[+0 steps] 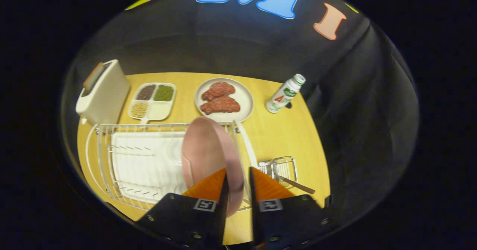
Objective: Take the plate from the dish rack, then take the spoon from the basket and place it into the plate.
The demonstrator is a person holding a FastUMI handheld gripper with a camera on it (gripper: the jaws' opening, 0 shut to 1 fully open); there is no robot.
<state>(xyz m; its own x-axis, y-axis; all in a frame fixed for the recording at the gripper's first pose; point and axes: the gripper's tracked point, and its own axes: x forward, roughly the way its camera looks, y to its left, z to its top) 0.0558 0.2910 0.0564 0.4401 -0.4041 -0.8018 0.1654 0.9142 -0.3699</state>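
A pink plate (208, 149) stands on its edge at the right end of the white wire dish rack (108, 157). My gripper (237, 175) reaches over the rack, and the plate's rim runs between the two fingers, which press on it from both sides. To the right of the rack, just beyond the right finger, is a small wire basket (287, 164). The spoon (298, 185) lies in it with its brown handle sticking out to the right.
On the wooden table (275, 130) beyond the rack stand a cream toaster (104, 93), a divided tray of grains (152, 100), a white plate with two meat patties (223, 98) and a tilted white bottle (285, 93). Black cloth walls close in behind and to the right.
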